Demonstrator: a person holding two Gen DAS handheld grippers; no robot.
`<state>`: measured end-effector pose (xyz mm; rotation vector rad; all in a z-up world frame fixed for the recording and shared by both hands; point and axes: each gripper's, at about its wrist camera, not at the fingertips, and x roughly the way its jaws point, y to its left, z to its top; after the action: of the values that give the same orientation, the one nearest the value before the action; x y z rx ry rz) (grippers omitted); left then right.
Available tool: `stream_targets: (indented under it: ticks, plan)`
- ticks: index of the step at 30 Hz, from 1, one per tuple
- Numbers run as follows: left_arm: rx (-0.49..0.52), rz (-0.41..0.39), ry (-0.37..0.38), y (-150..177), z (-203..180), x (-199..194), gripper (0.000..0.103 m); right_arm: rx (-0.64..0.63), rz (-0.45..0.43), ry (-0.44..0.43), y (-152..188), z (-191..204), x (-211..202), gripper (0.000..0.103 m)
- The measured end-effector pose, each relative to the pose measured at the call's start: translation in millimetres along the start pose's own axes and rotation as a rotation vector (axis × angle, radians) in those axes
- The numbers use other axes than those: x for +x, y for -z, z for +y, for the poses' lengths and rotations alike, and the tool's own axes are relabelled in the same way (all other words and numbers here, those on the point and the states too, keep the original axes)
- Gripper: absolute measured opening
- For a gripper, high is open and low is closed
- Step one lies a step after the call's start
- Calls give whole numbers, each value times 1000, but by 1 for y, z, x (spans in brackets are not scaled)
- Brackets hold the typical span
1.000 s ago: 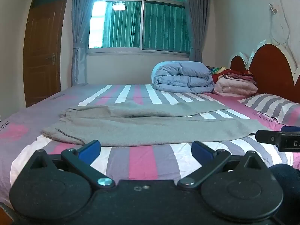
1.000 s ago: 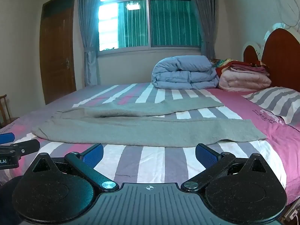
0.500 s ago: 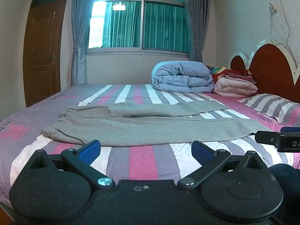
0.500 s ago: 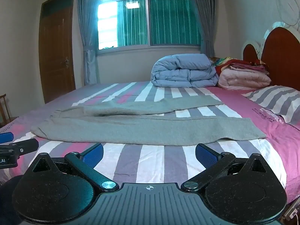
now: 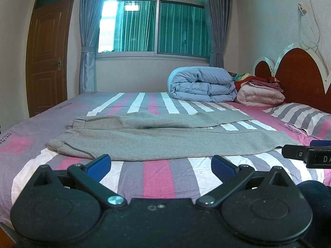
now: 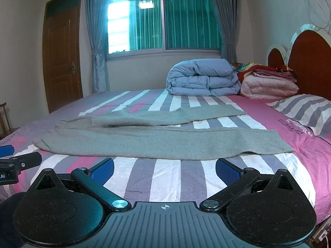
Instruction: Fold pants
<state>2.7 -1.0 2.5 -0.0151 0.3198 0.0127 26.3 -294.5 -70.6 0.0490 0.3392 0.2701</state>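
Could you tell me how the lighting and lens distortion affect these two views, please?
Left wrist view: the window is blown out at its left pane, the door bows from fisheye distortion, and the grey pants stay sharp. Right wrist view: same glare on the window, dark vignetted corners, and evenly lit pants without hard shadows.

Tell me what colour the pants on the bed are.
Plain grey pants, clearest in the right wrist view.

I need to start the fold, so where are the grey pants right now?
In both wrist views the grey pants lie spread flat across the striped bed, just beyond both open grippers, waistband to the left, with the folded blue duvet behind them.
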Motion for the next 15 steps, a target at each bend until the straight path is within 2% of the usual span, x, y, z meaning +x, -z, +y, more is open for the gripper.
stream_targets:
  ticks: [15]
  plan:
    - [2, 3, -3, 4, -1, 2, 97, 0, 1, 1, 0, 0, 0, 103]
